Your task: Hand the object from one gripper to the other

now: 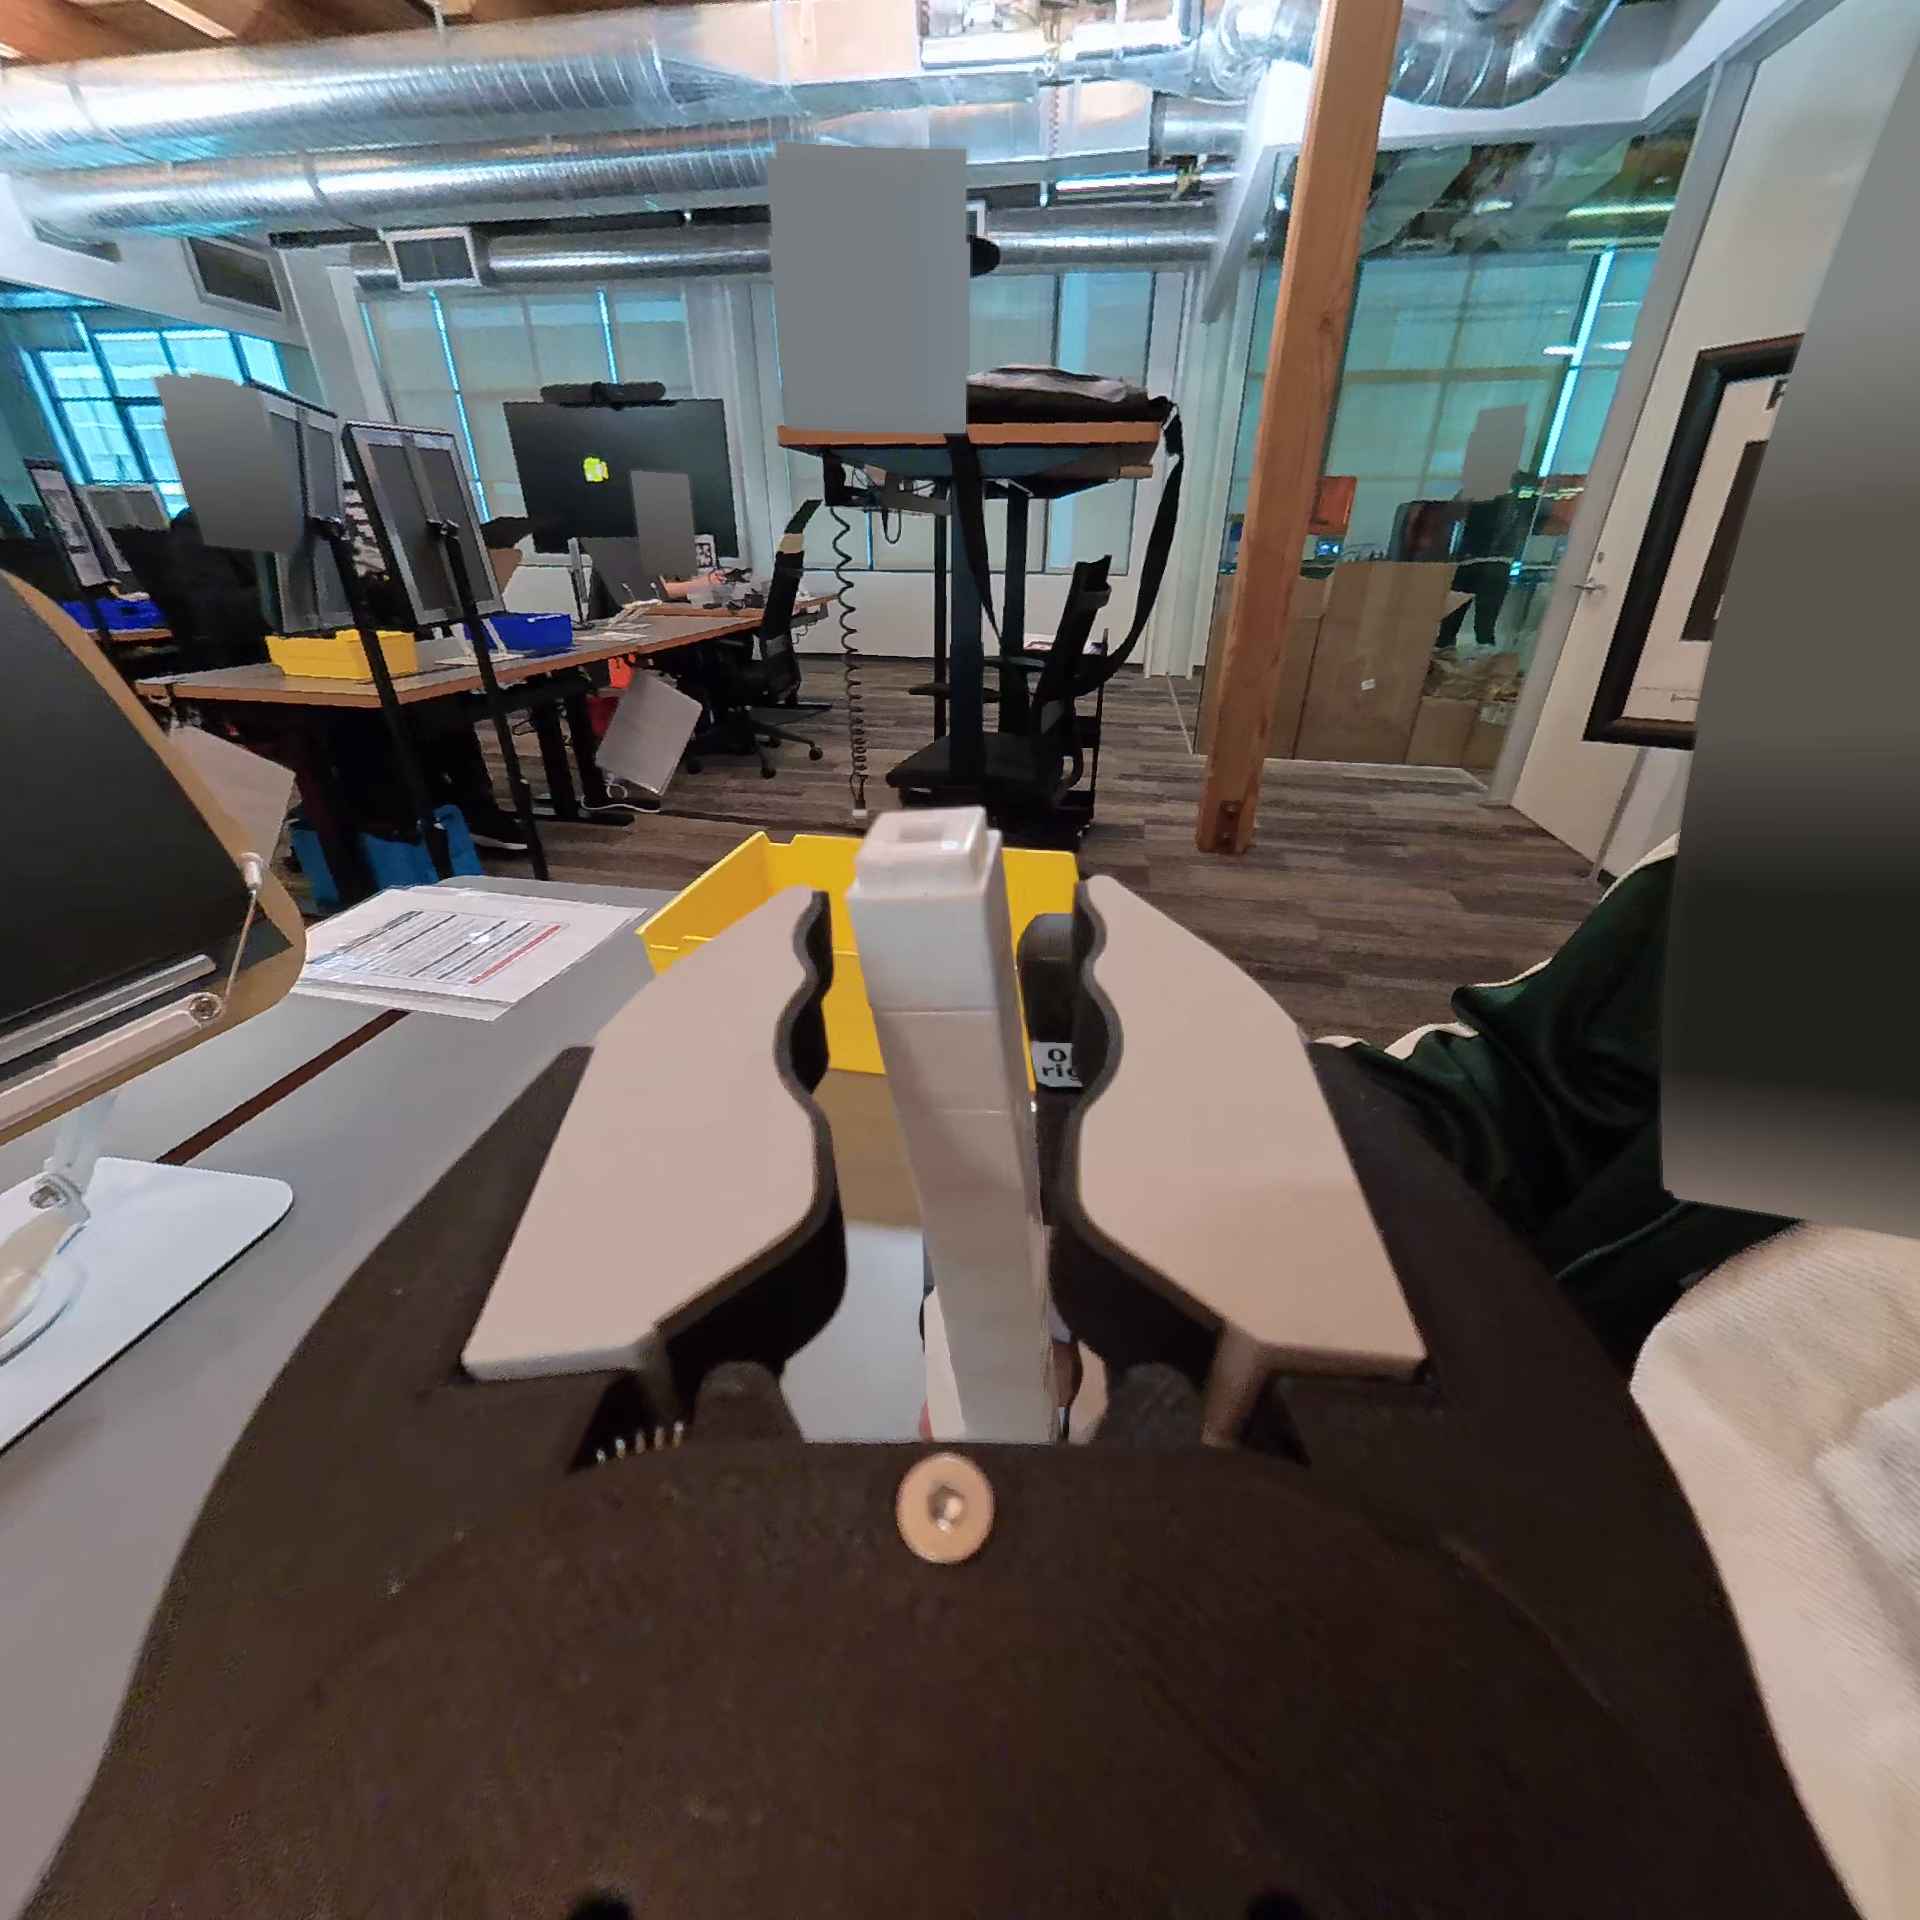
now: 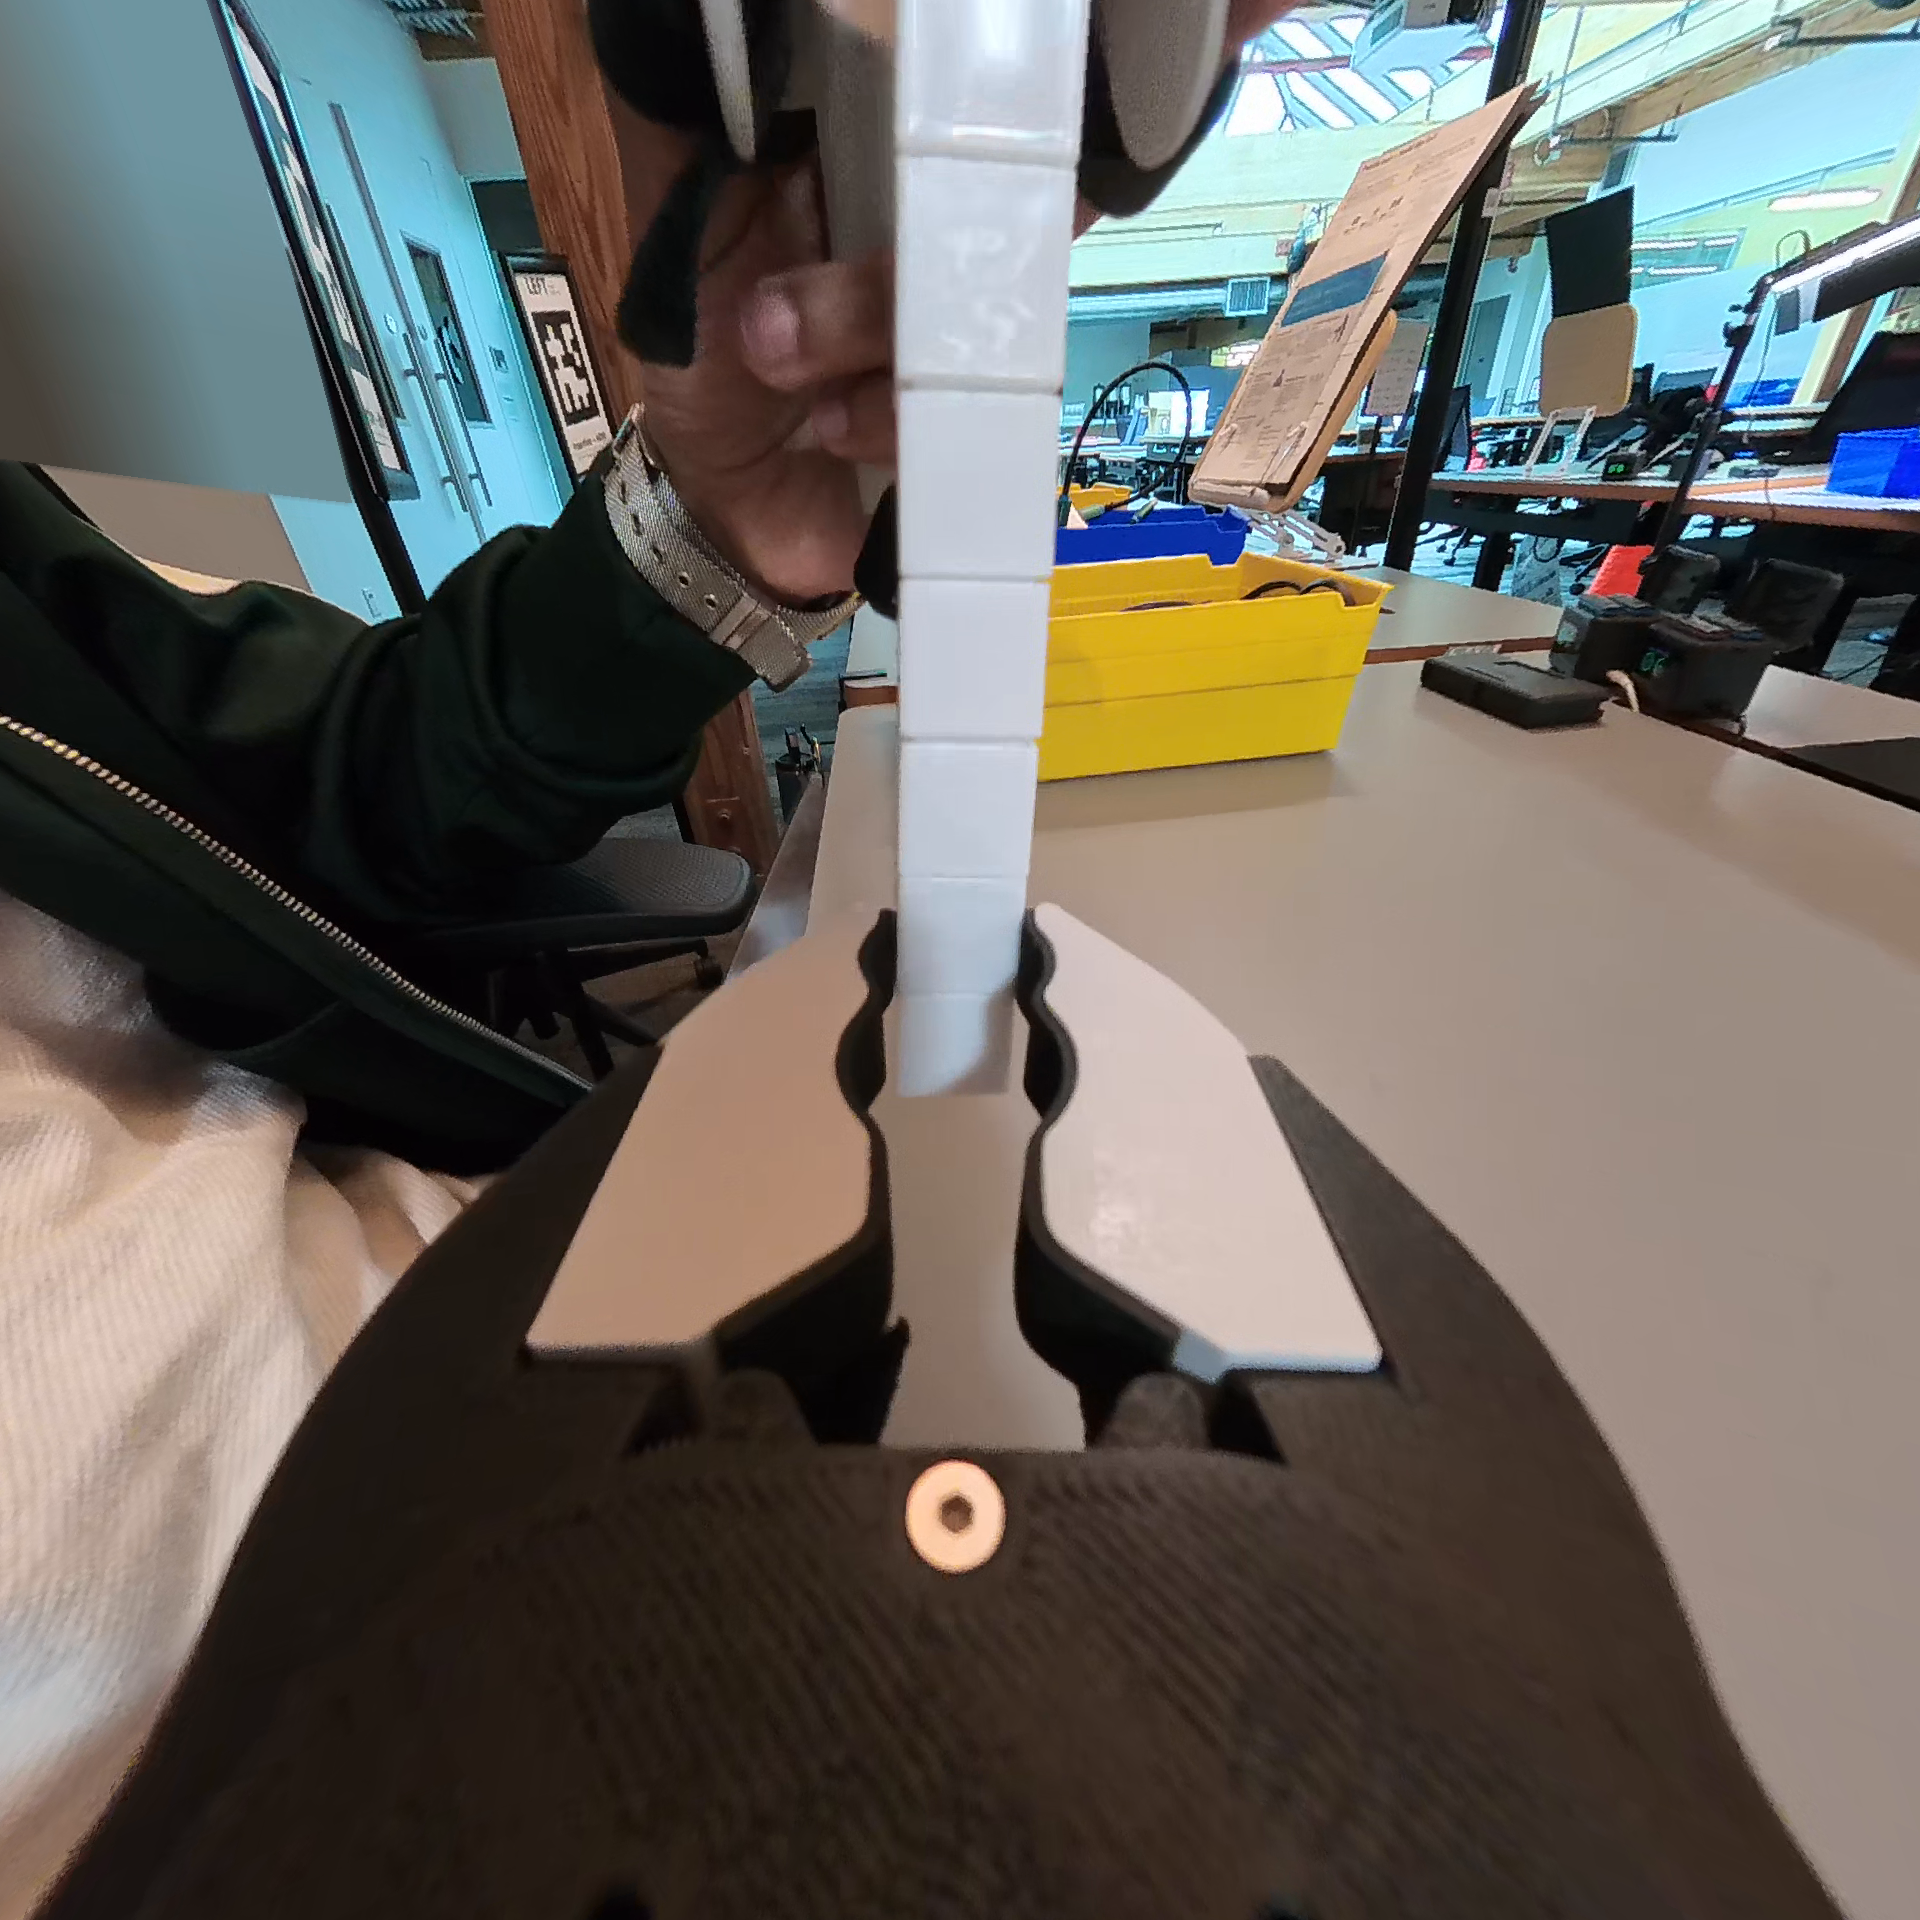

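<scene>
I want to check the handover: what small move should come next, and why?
Probably draw the left tongs back off the stick. Their jaws stand apart with gaps on both sides of it, while the right tongs look closed on its lower end, so the stick seems already passed.

white block bar (image 2: 971,520) cut off by the top edge in right wrist view, its lower end hidden behind left gripper (image 1: 945,1039) body

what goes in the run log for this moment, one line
phase: handover | item: white block stick | right tongs: shut on its lower end | left tongs: open around its other end | yellow bin: behind on table
</scene>
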The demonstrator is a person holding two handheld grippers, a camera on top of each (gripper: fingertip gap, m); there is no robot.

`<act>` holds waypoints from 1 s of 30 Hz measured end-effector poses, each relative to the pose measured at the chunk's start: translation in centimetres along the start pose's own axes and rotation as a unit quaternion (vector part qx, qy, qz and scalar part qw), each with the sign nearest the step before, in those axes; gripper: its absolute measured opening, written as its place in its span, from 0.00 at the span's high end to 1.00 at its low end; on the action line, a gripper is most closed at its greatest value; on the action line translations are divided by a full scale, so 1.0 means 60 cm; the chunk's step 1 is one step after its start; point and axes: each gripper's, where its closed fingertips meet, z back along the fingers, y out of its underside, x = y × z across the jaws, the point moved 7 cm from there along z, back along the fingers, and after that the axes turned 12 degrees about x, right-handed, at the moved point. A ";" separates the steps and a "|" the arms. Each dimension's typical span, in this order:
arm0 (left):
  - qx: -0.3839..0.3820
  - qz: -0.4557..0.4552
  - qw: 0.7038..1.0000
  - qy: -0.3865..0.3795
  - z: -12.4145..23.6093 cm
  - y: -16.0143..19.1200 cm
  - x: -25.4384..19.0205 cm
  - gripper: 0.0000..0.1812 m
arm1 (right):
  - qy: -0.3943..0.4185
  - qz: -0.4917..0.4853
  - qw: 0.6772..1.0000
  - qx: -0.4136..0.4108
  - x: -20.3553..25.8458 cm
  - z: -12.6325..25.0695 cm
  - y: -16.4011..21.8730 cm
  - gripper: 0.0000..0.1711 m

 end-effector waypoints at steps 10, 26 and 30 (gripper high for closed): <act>0.011 0.001 1.000 -0.007 -0.012 0.008 0.000 0.69 | 0.000 -0.015 0.999 -0.033 -0.003 0.008 -0.009 0.87; -0.001 0.051 0.999 -0.016 -0.002 0.035 0.026 0.71 | 0.034 -0.015 0.998 -0.054 -0.021 0.036 -0.015 0.87; -0.001 0.059 0.997 -0.046 -0.003 0.042 0.034 0.76 | 0.111 -0.003 0.993 -0.036 -0.036 0.039 -0.012 0.87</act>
